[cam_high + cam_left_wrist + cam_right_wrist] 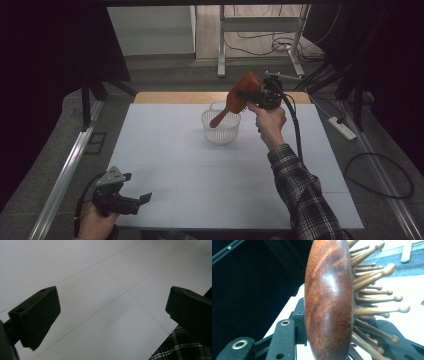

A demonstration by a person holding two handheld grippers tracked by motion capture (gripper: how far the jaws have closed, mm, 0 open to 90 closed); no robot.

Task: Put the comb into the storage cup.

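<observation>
A reddish-brown wooden hairbrush (239, 96) hangs in the air over a white slotted basket (221, 127) at the back middle of the white table. Its handle slants down toward the basket's mouth. My right gripper (252, 94) is shut on the brush's head. In the right gripper view the brush's polished back (328, 300) stands between the jaws, with its wooden pins (372, 293) sticking out to the right. My left gripper (136, 189) hovers low at the table's front left corner, open and holding nothing. In the left gripper view its fingers (37, 315) stand wide apart above bare table.
The white table top (200, 170) has faint seam lines and a wooden strip (175, 97) along its far edge. A metal rail (65, 170) runs along the left side. Cables and a power strip (342, 127) lie on the floor to the right.
</observation>
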